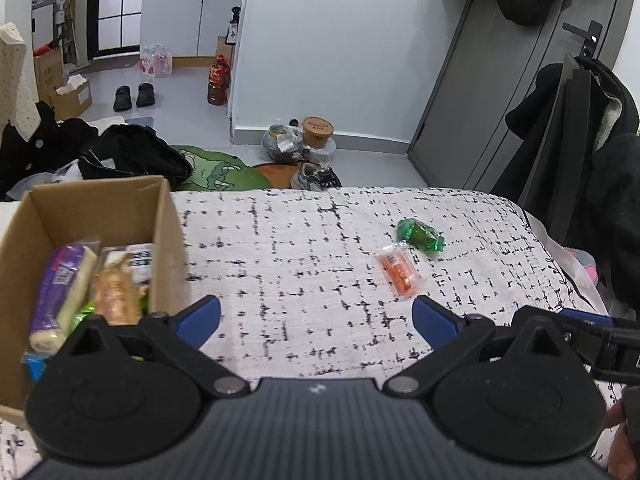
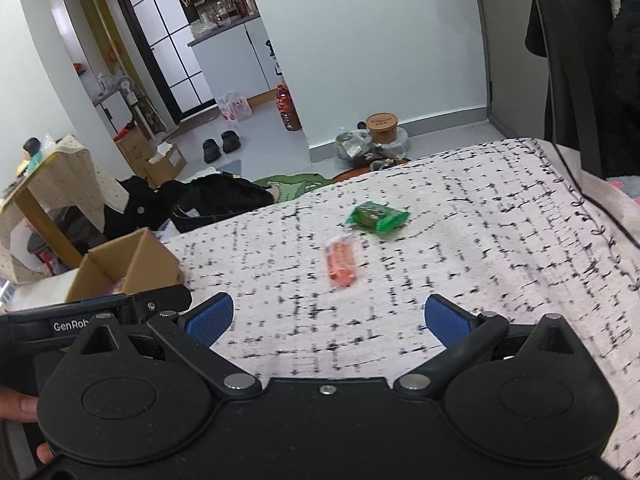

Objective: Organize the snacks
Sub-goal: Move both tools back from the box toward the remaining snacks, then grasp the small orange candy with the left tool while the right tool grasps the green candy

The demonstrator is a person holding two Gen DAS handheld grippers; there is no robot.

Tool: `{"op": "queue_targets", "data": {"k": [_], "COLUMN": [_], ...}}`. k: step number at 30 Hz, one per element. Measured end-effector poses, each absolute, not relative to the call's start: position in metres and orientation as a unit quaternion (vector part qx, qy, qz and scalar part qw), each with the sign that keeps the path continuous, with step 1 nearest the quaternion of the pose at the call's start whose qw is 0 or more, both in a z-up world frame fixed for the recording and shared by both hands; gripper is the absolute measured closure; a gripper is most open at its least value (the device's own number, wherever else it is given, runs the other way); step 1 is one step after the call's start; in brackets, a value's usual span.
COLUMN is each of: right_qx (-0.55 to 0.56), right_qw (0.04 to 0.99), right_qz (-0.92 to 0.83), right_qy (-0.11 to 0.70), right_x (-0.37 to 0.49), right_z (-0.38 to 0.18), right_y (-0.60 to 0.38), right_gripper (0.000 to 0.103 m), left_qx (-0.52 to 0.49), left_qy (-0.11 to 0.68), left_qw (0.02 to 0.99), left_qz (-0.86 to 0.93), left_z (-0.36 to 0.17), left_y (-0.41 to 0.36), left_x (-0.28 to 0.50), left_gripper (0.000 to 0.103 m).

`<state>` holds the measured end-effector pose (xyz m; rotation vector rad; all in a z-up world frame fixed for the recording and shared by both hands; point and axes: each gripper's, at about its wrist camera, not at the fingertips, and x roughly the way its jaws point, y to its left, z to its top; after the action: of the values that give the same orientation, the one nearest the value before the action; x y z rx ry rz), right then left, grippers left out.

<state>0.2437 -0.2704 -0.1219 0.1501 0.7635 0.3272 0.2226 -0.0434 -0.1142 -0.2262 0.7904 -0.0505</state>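
Note:
An orange snack packet (image 1: 399,270) and a green snack packet (image 1: 421,234) lie side by side on the white patterned cloth (image 1: 300,248). A cardboard box (image 1: 160,216) at the left holds several snacks. My left gripper (image 1: 316,316) is open and empty, beside the box, short of the orange packet. In the right wrist view, my right gripper (image 2: 328,320) is open and empty, just short of the orange packet (image 2: 341,263). The green packet (image 2: 377,216) lies beyond it. The box (image 2: 132,262) is at the left, behind the left gripper's body.
Beyond the cloth's far edge (image 1: 360,189) the floor holds black bags (image 1: 132,154), shoes (image 1: 316,176) and a tub (image 1: 317,128). A dark coat on a chair (image 1: 588,148) hangs at the right edge. A small draped table (image 2: 52,184) stands far left.

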Motion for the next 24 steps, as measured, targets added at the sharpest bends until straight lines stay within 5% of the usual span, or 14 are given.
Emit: {"op": "queue_targets", "data": {"k": [15,24], "right_qx": [0.051,0.051], "right_qw": [0.918,0.919], "right_qz": [0.14,0.129], "right_qy": [0.367,0.37], "right_x": [0.284,0.308], "right_z": [-0.13,-0.134], "right_y": [-0.293,-0.293], "right_gripper": [0.011,0.017], "left_qx": [-0.145,-0.159], "left_qy": [0.398,0.419], "left_qw": [0.905,0.893], "left_qz": [-0.043,-0.045], "left_z": [-0.136,-0.158], "left_y": [-0.078,-0.103], "left_x": [0.276,0.309], "left_gripper": [0.008,0.03]}}
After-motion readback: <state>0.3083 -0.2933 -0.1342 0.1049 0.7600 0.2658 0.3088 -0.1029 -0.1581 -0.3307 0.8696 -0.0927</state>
